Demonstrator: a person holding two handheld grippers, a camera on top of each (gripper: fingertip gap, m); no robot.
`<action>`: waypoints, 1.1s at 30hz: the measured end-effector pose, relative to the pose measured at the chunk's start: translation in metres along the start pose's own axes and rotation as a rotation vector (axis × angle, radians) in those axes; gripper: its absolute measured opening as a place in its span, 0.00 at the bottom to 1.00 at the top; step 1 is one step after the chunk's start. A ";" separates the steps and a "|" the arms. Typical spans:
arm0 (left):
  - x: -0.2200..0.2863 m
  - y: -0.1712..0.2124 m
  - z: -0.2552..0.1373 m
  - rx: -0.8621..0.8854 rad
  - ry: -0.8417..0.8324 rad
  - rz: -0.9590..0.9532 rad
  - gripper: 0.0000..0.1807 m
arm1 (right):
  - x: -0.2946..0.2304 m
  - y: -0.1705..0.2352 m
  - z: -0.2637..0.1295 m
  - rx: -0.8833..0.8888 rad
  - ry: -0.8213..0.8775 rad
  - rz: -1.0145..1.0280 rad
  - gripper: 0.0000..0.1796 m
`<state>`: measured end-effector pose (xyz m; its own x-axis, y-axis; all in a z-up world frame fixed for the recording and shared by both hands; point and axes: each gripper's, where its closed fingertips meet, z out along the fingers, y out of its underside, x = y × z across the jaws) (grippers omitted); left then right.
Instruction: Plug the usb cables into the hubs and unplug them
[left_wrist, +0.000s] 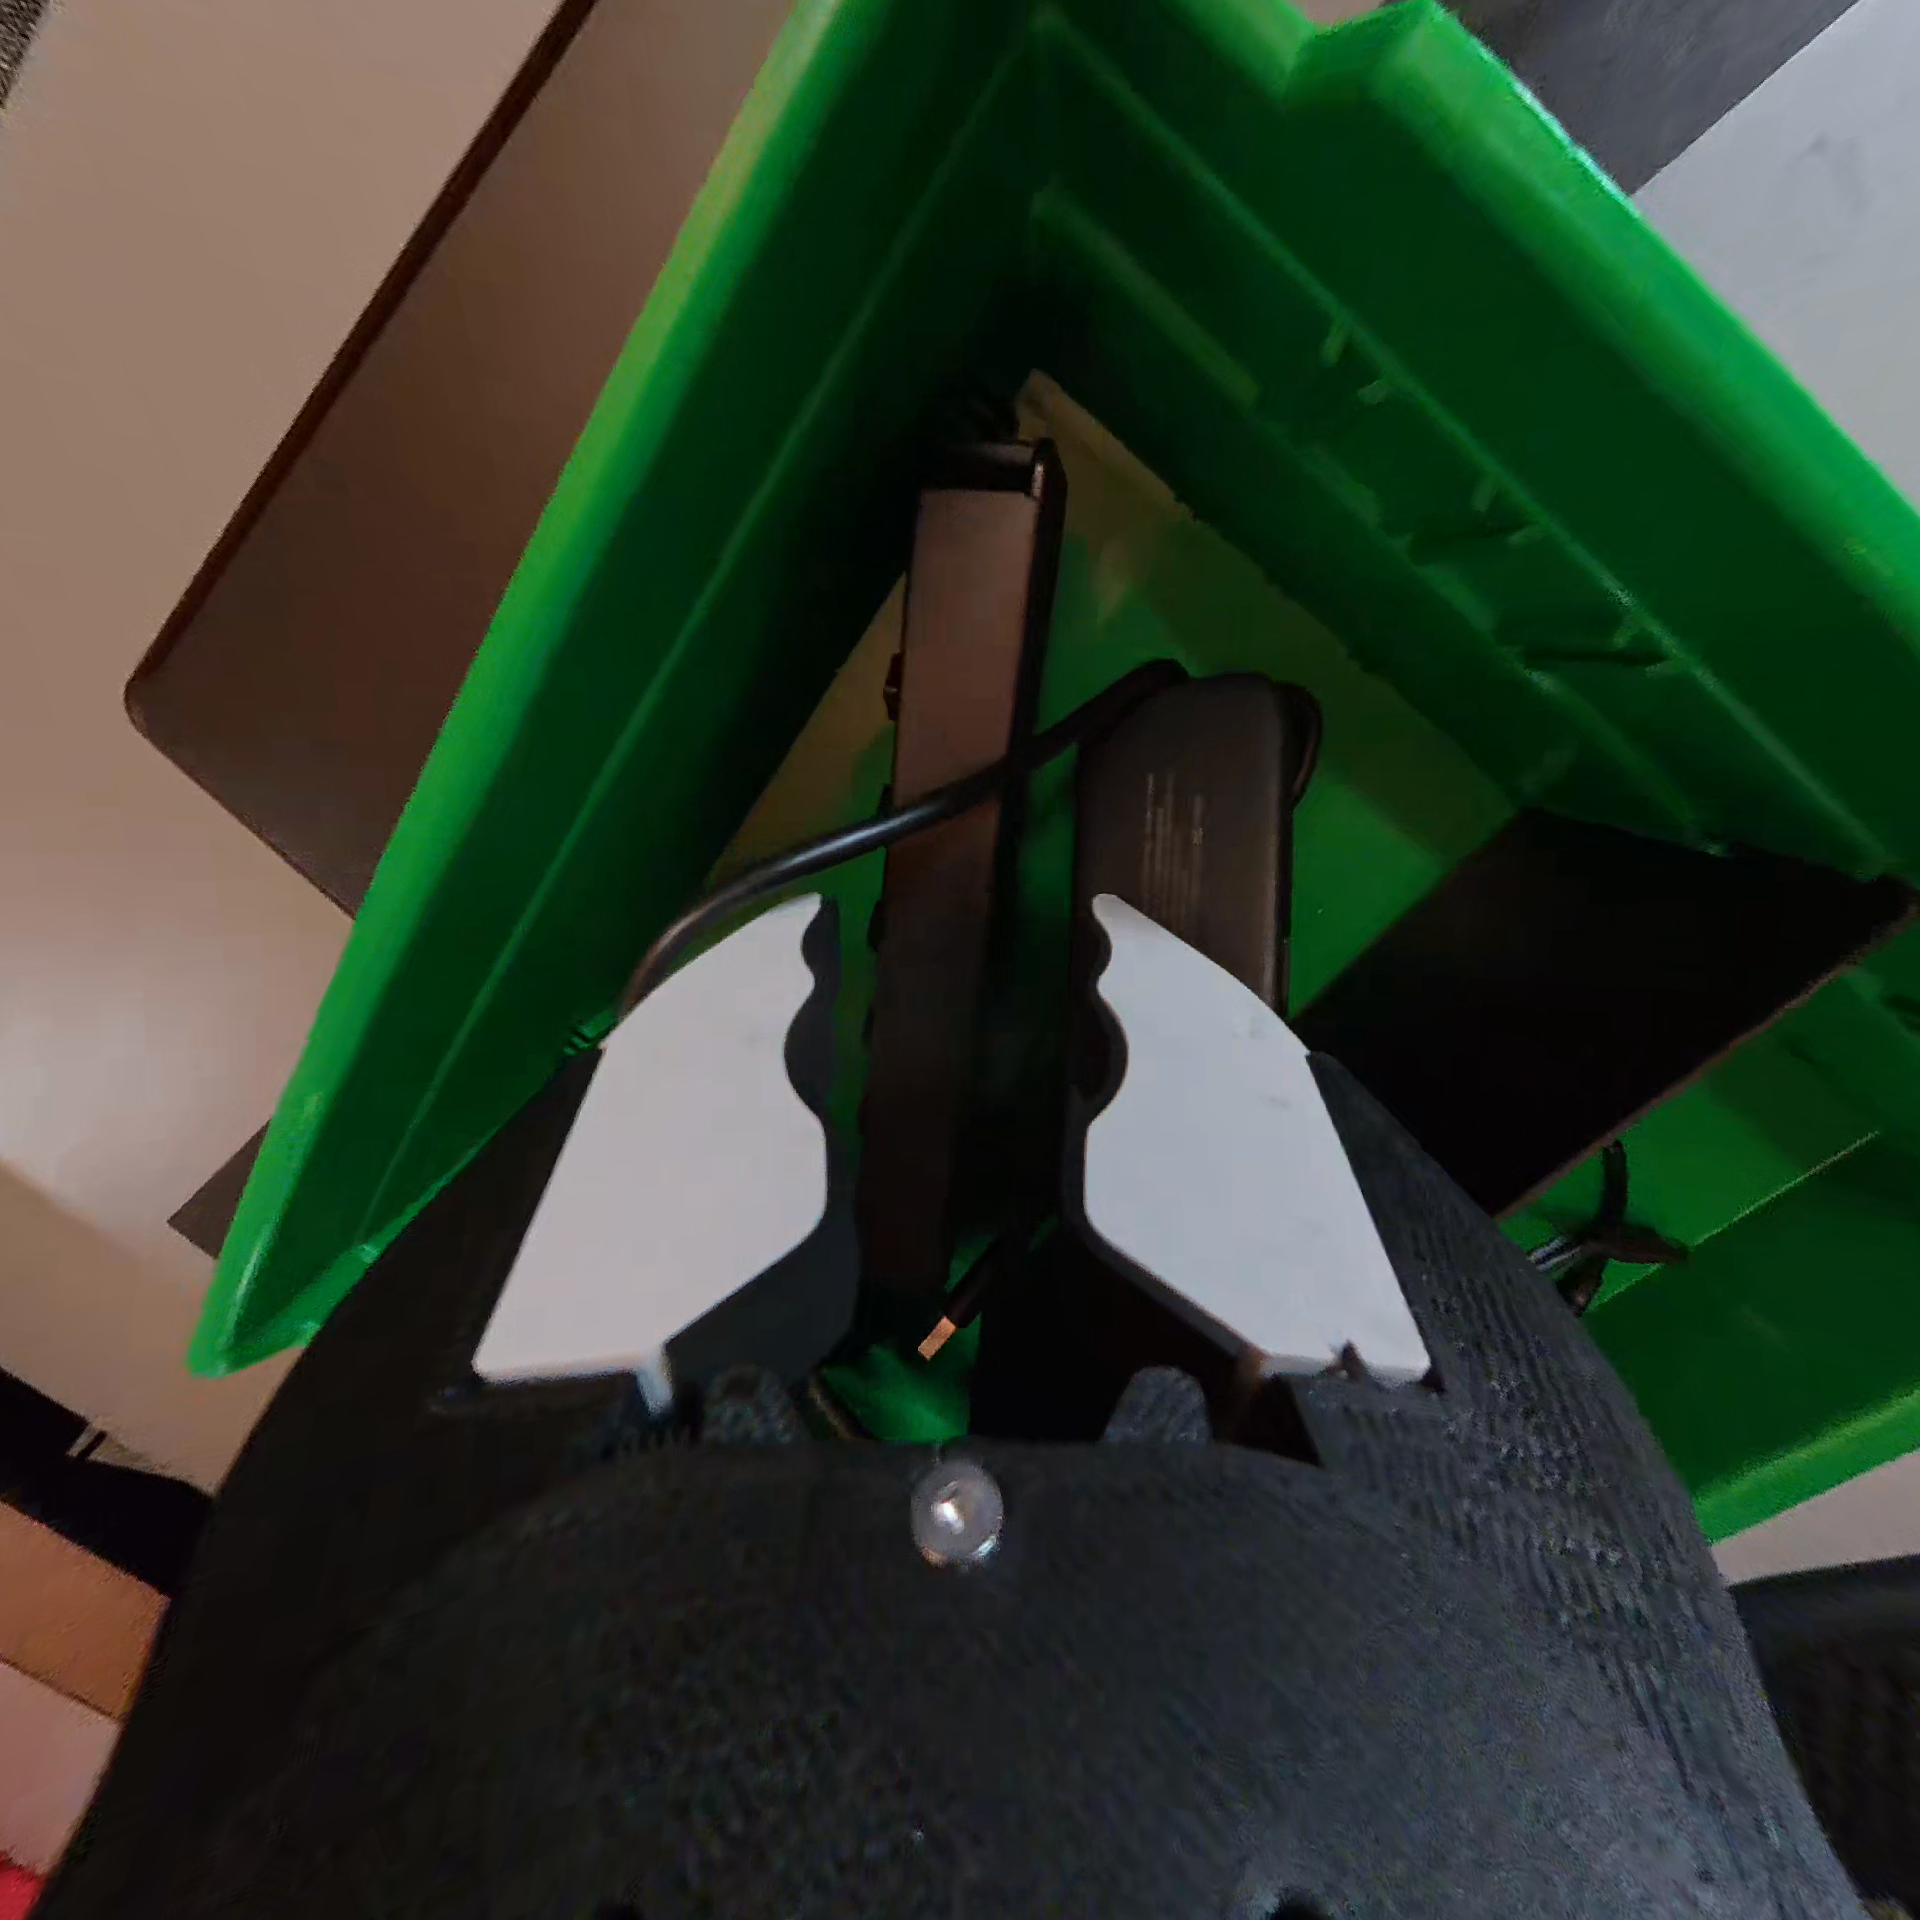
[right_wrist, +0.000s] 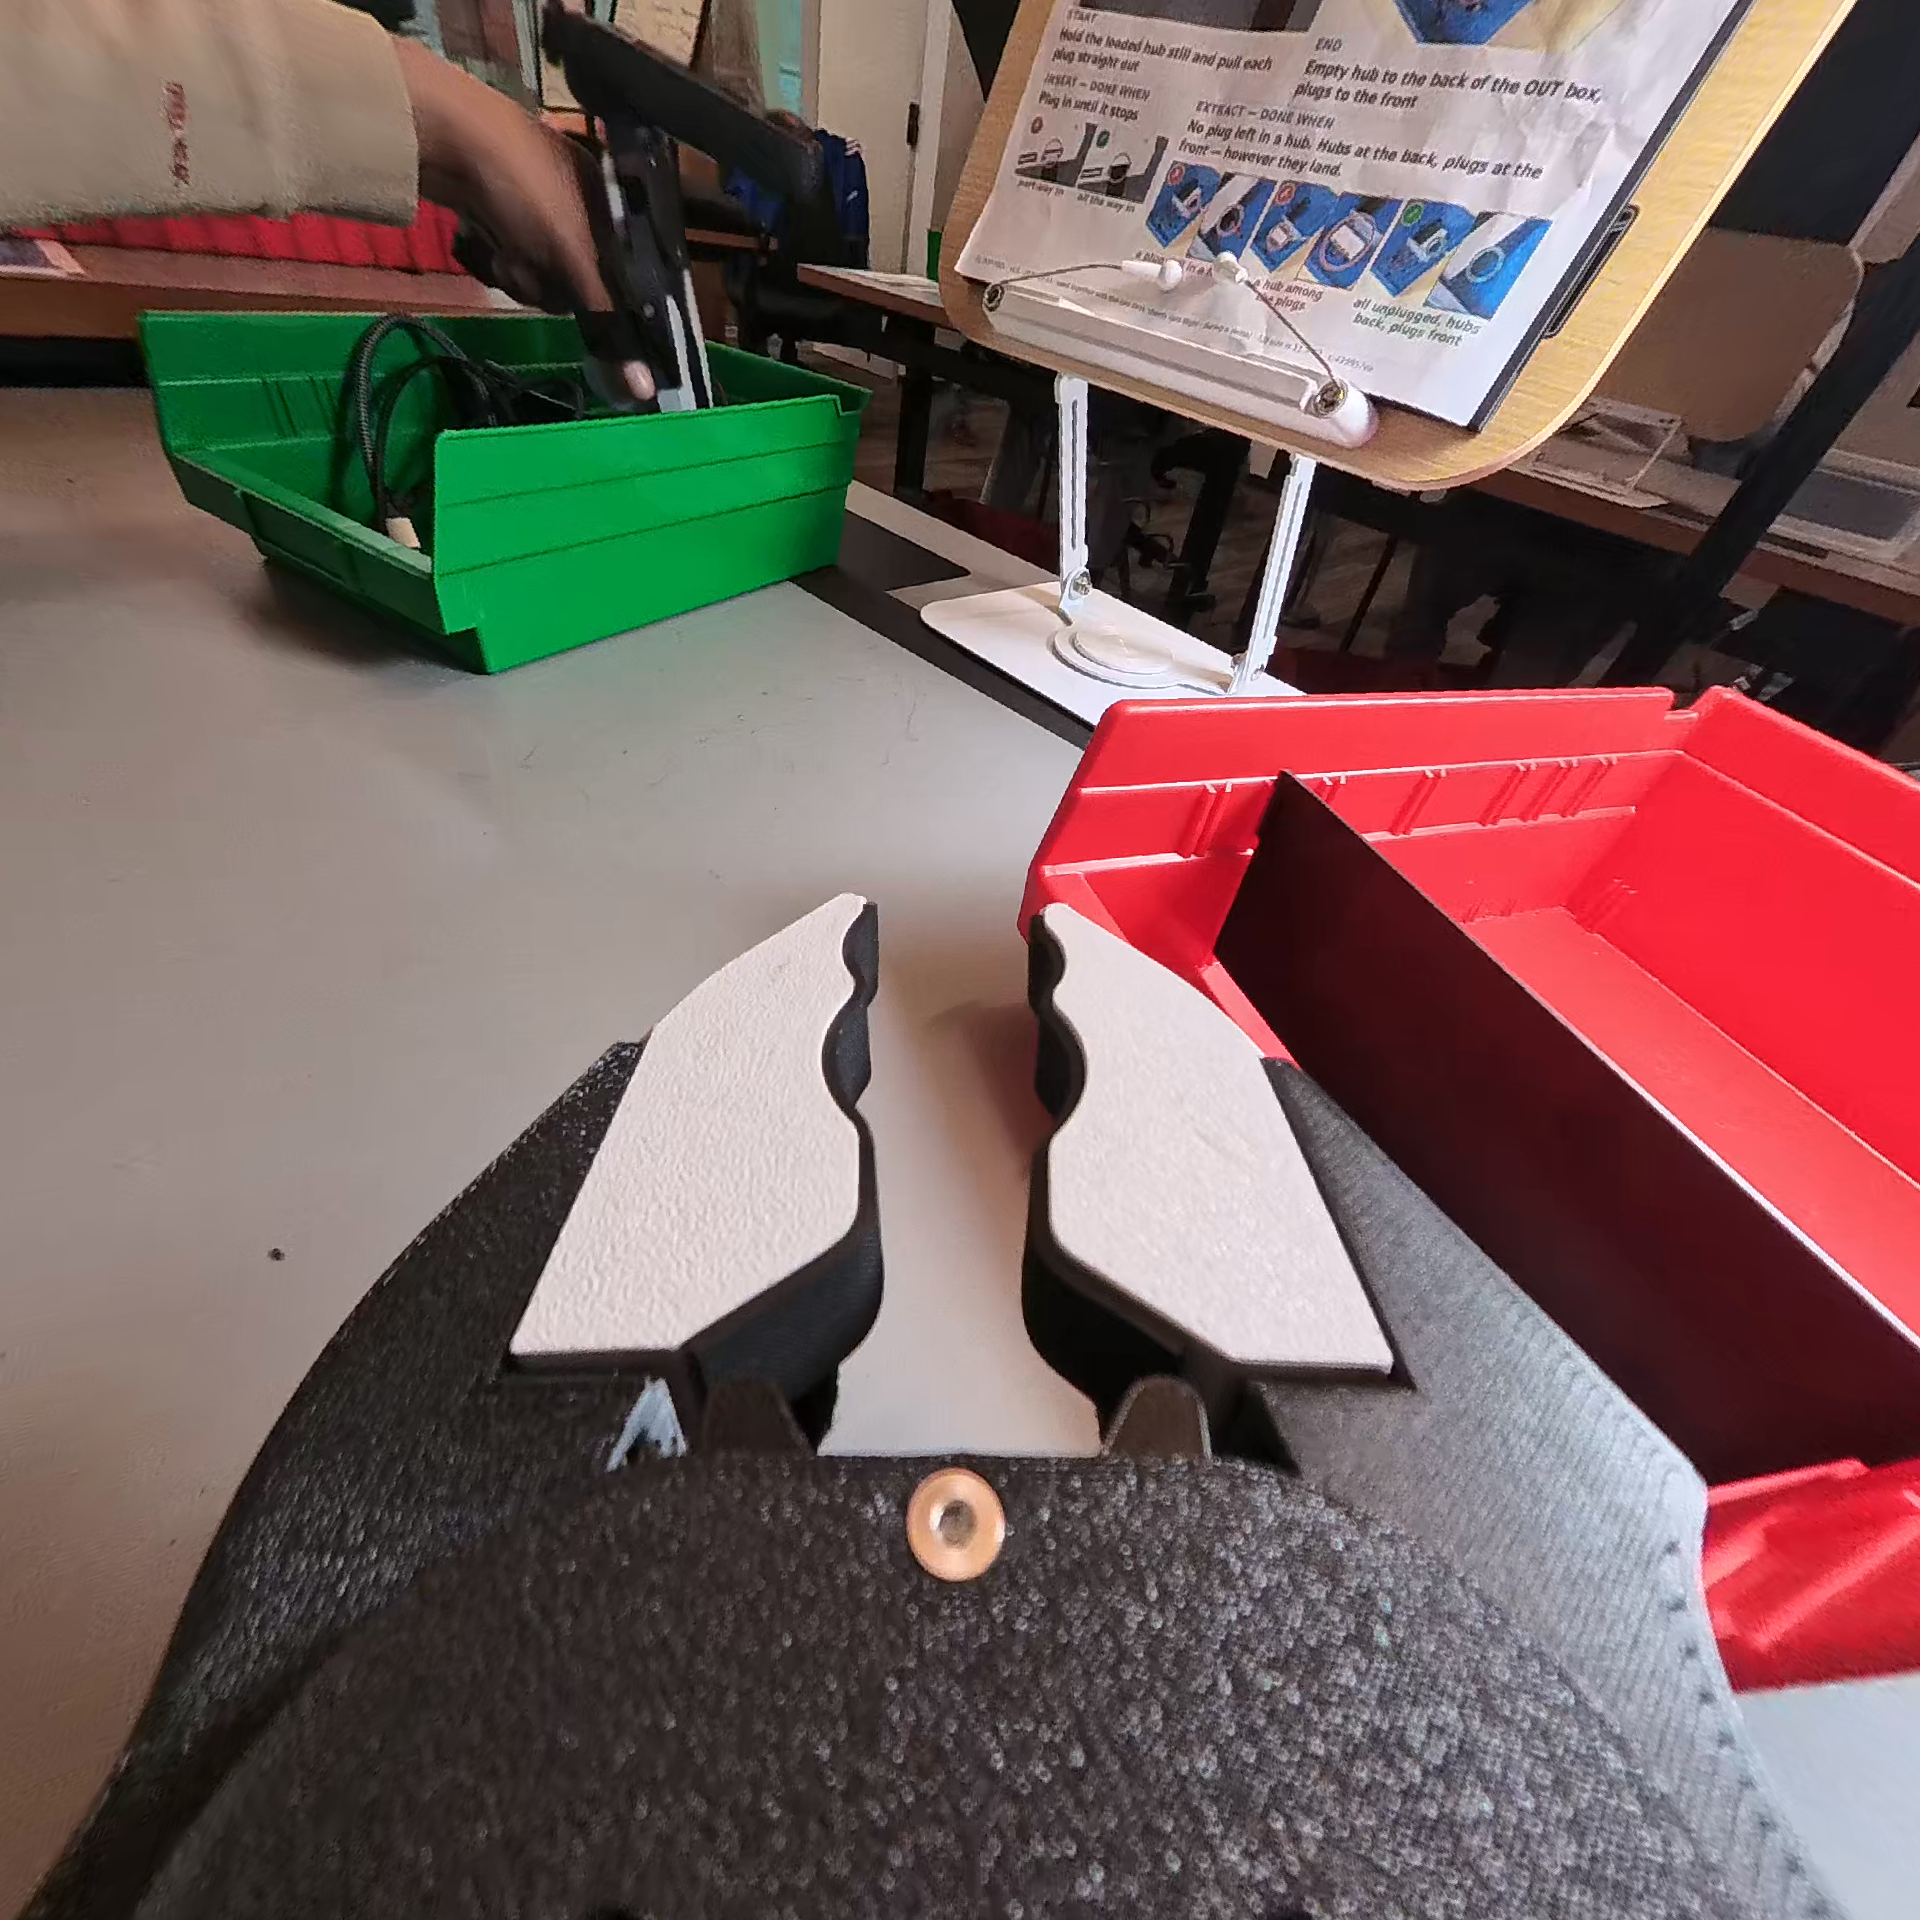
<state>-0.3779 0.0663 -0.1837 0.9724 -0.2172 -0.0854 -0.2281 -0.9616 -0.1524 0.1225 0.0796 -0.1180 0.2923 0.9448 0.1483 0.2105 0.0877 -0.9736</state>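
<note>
In the left wrist view my left gripper (left_wrist: 961, 920) reaches down into a corner of the green bin (left_wrist: 1351, 436). Its jaws are open and straddle a long slim dark hub (left_wrist: 971, 665) that leans upright against the corner; a gap shows on the right side. A second, rounded black hub (left_wrist: 1184, 831) lies just right of it. A thin black cable (left_wrist: 831, 844) crosses the slim hub, and a USB plug tip (left_wrist: 940, 1340) shows low between the fingers. My right gripper (right_wrist: 951, 914) is open and empty, over the grey table beside the red bin (right_wrist: 1766, 831).
The red bin has a black divider (right_wrist: 1351, 1049). In the right wrist view, the green bin (right_wrist: 644, 520) stands at the far left with coiled cables (right_wrist: 416, 416), and a person's hand (right_wrist: 520, 197) holds the left gripper (right_wrist: 649, 312) in it. A sheet on a white stand (right_wrist: 1299, 197) stands behind.
</note>
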 end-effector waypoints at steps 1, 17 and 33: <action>0.001 0.001 0.002 -0.012 0.001 0.013 0.24 | 0.000 0.000 0.000 0.002 -0.001 0.003 0.15; -0.005 0.016 0.027 -0.085 -0.058 0.044 0.17 | -0.003 0.001 0.002 -0.005 -0.018 0.008 0.15; 0.011 -0.010 -0.160 0.435 -0.168 0.167 0.13 | -0.005 0.002 0.003 -0.008 -0.019 0.004 0.14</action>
<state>-0.3569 0.0470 -0.0250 0.9076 -0.2983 -0.2955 -0.4144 -0.7490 -0.5169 0.1186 0.0758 -0.1210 0.2757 0.9508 0.1411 0.2167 0.0815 -0.9728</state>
